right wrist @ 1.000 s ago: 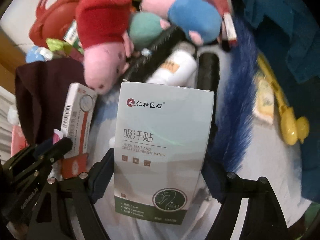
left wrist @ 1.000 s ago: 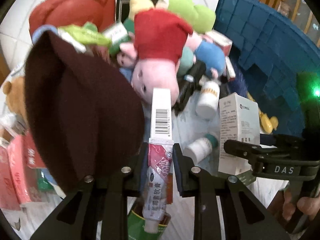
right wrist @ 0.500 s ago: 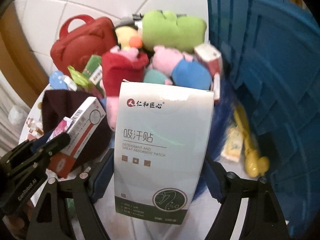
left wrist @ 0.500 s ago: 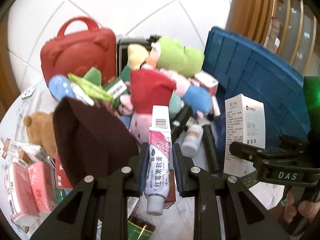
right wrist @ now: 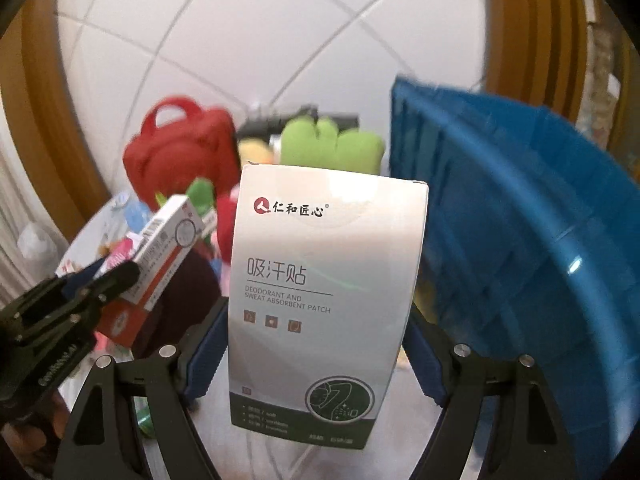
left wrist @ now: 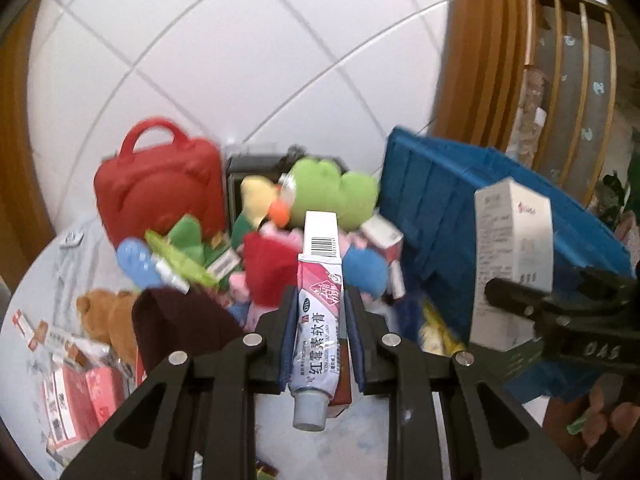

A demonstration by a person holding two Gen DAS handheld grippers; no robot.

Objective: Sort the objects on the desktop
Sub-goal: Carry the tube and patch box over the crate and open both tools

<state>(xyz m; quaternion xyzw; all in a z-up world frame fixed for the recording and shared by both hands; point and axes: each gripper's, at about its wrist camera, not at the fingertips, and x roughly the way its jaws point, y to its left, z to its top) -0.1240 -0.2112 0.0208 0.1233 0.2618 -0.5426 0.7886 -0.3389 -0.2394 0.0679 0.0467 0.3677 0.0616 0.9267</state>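
Note:
My left gripper (left wrist: 320, 300) is shut on a pink-and-white ointment tube (left wrist: 318, 320) together with its red-and-white carton behind it, held well above the table. It also shows in the right wrist view (right wrist: 116, 276), where the carton (right wrist: 160, 252) is plain. My right gripper (right wrist: 316, 320) is shut on a white-and-green sweat-patch box (right wrist: 320, 300), upright and lifted. That box also shows in the left wrist view (left wrist: 512, 260), at the right, in front of the blue bin (left wrist: 460, 216).
Below lies a pile: a red case (left wrist: 160, 192), a green plush (left wrist: 332, 192), a red-and-pink plush (left wrist: 268, 272), a dark maroon cap (left wrist: 180, 328), a brown teddy (left wrist: 108, 316), pink packets (left wrist: 80, 396). The blue bin (right wrist: 520, 260) stands at right. Tiled floor lies behind.
Both grippers have risen away from the pile with their loads, and the cameras have tilted up. The pile now looks smaller and lower, and more floor shows.

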